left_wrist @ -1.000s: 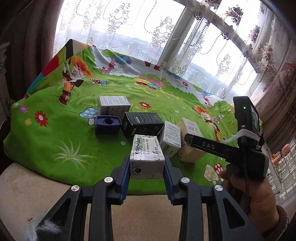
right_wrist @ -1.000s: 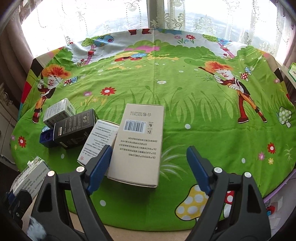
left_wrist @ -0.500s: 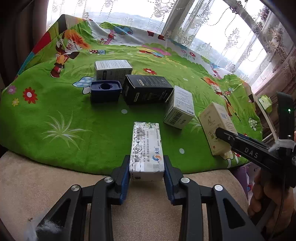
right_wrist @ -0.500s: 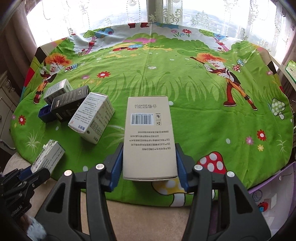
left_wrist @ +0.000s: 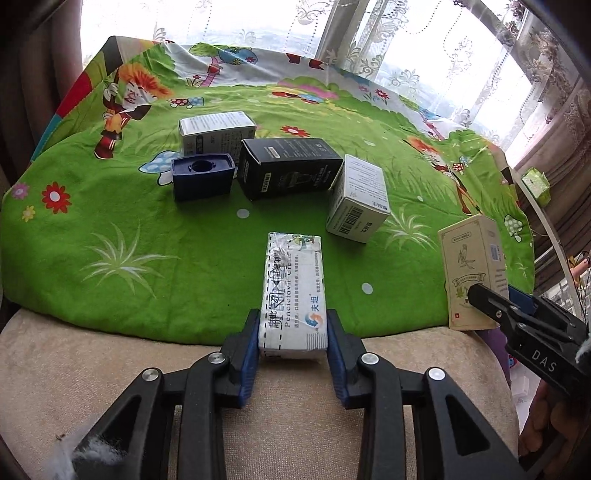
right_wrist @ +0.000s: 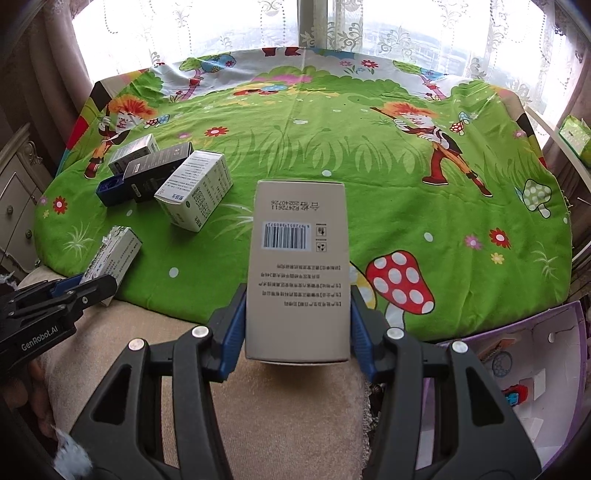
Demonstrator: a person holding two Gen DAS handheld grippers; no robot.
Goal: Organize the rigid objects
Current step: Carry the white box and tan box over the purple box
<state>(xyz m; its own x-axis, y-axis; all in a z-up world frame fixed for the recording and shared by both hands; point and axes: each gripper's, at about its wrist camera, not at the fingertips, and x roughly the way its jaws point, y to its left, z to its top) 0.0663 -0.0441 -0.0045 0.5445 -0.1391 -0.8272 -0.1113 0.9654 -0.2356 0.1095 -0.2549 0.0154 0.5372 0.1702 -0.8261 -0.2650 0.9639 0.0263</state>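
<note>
My left gripper [left_wrist: 292, 334] is shut on a white medicine carton [left_wrist: 293, 291] and holds it above the near edge of the green cartoon cloth [left_wrist: 110, 236]. My right gripper [right_wrist: 297, 314] is shut on a beige barcode box [right_wrist: 299, 266], lifted over the cloth's near edge. The beige box also shows at the right in the left wrist view [left_wrist: 472, 269], and the white carton at the left in the right wrist view [right_wrist: 112, 258]. On the cloth lie a white box [left_wrist: 356, 197], a black box [left_wrist: 288, 166], a blue holder [left_wrist: 203, 175] and a grey-white box [left_wrist: 216, 131].
The cloth covers a beige cushion [left_wrist: 92, 369]. A lace-curtained window [right_wrist: 295, 26] stands behind. A purple box with small items [right_wrist: 517, 362] sits low right. A green packet [right_wrist: 574, 138] rests at the far right. A white cabinet [right_wrist: 18, 203] is left.
Both grippers have pulled back toward the near edge with their boxes. The right gripper, open around the beige box a second ago, closed on it and lifted it.
</note>
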